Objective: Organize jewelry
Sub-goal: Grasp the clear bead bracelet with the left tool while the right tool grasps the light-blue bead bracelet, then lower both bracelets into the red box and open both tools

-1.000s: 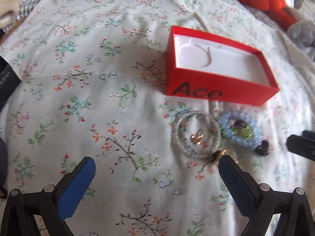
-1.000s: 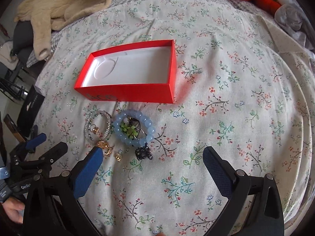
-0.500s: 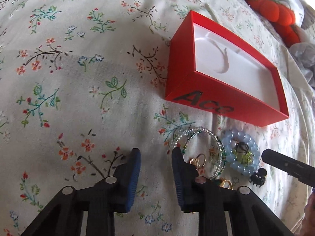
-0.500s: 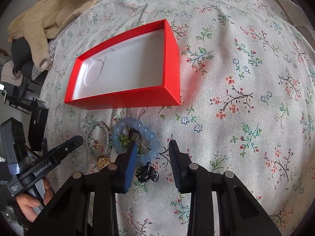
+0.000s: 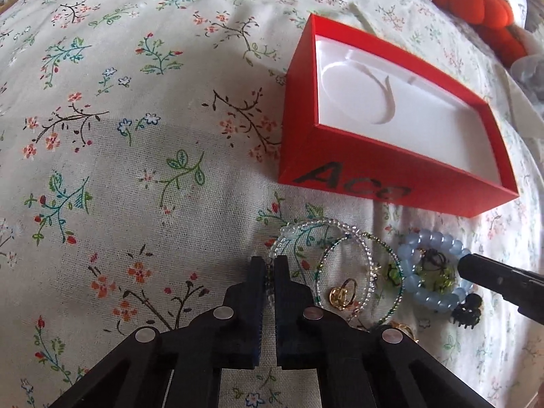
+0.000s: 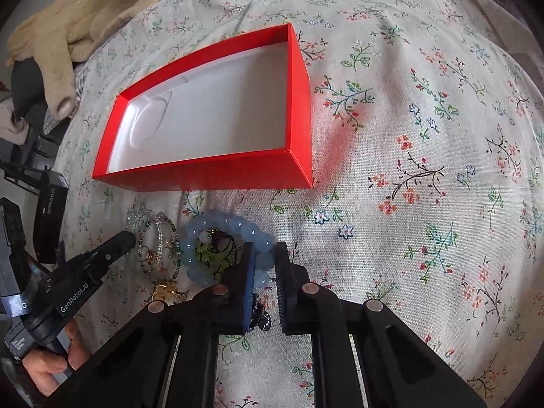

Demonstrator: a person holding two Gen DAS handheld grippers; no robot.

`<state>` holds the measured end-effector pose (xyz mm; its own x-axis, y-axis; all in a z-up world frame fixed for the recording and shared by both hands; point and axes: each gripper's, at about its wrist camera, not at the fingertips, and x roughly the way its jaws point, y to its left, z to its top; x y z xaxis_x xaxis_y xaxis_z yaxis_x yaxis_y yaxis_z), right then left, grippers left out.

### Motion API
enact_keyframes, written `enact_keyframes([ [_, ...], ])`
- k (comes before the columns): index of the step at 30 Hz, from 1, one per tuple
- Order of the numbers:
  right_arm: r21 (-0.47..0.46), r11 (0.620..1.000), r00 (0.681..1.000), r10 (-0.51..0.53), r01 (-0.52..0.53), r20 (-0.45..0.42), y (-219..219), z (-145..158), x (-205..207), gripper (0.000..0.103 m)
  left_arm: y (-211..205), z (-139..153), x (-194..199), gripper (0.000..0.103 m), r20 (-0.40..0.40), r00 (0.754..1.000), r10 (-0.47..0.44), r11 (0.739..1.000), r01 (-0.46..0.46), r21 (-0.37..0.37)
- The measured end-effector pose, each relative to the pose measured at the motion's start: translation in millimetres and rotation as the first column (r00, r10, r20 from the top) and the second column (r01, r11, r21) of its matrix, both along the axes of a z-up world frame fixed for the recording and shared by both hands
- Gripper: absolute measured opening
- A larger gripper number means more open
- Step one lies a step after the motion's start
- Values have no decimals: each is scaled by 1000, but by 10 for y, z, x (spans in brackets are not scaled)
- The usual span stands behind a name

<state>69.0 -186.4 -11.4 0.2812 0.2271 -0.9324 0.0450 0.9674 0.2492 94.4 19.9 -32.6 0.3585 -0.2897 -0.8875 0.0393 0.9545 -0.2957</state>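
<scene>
Left wrist view is showing your left gripper (image 5: 269, 268) at the lower middle of the frame, its jaws having just been closing from wide apart; they are now pinching the near rim of the clear beaded bracelet (image 5: 306, 238). Right wrist view is showing the same for your right gripper (image 6: 263, 265): its jaws have just been closing and are now gripping the near side of the blue bead bracelet (image 6: 231, 234), with a bead sitting between the pads. Judging from this, both pickups are starting at once, and the next step is likely lifting each bracelet toward the red box (image 5: 340, 176).

That box is sitting open in the upper right of the left view and the upper left of the right view, rigid card with a smooth white moulded liner (image 6: 210, 119) and nothing in it yet. The clear bracelet is looking like thin wire loops strung with tiny glassy beads, so it may be flexing and slipping. The blue one is made of fat, round, glossy beads, likely rolling under the pads. A small gold ring (image 5: 341, 294) is lying inside the wire loops and a black hair claw (image 5: 467, 311) just beside the blue beads. Everything is resting on a soft, wrinkled floral bedsheet (image 5: 136, 136)
</scene>
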Motion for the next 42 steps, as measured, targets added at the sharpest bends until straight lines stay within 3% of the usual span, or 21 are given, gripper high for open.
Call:
enact_keyframes([
  [17,64,997,986,22,-33,164,92,628,-206,12,-23,815,-301,0,201,977,-71,994,86,-65],
  [27,97,995,962,-28,2,271,-7,1072,-190,12,-209,1122,-161,0,327,940,-94,973,157,-172],
  [34,102,994,938,-82,50,336,-78,1275,-43,12,-312,1009,159,0,340,939,-54,939,163,-301],
  [42,86,994,938,-96,71,332,-21,1157,210,12,-194,620,416,0,265,963,51,970,15,-244],
])
